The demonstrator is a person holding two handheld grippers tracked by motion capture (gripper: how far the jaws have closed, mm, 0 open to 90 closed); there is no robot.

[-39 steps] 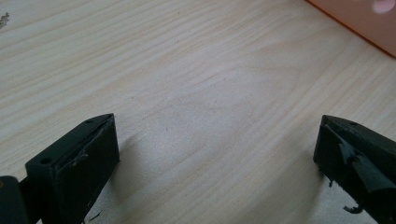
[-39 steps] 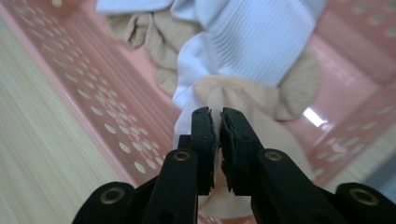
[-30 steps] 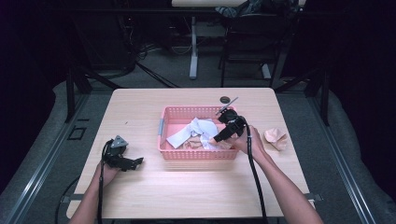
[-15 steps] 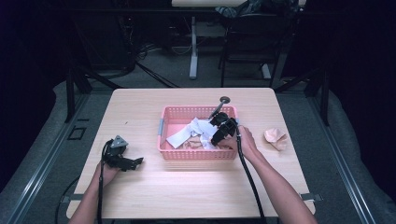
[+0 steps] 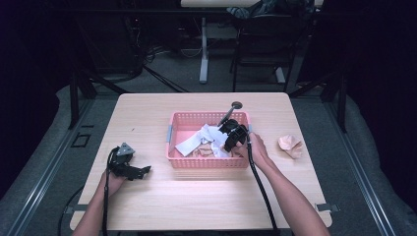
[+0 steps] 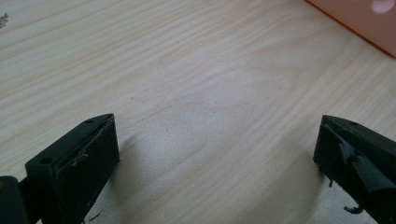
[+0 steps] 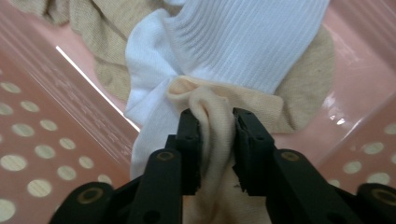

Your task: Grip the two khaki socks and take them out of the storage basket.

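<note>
Down in the pink basket point(image 5: 209, 162), which sits at the middle of the wooden table point(image 5: 196, 196), the right gripper point(image 5: 227, 143) has its tips lowered among the laundry at the basket's right end. Its jaws have just been closing, and the right gripper view shows them pinched on a fold of a cream sock point(image 7: 212, 123), the cloth bunched up between the two black pads. Touching that fold on its far side lies a white ribbed sock point(image 7: 243, 42), spread across the basket's floor, with tan cloth point(image 7: 105, 28) beneath and beside it. From the high view the white sock point(image 5: 196, 140) reaches leftward from the gripper toward the basket's middle, and the tan pieces lie under it near the front wall. The person's right hand point(image 5: 253, 150) grips the tool just over the basket's right edge, its cable trailing back along the forearm.

Well apart, at the near left of the table, the left gripper point(image 5: 140, 171) lies low over bare wood, held by the left hand point(image 5: 114, 179). In the left gripper view its jaws stand wide apart with nothing between them, only wood grain, and a corner of the basket shows at the far right.

Another pale crumpled sock point(image 5: 290, 145) lies on the table to the right of the basket, clear of it. A small dark round piece point(image 5: 236, 104) sits on the table just beyond the basket's far wall.
</note>
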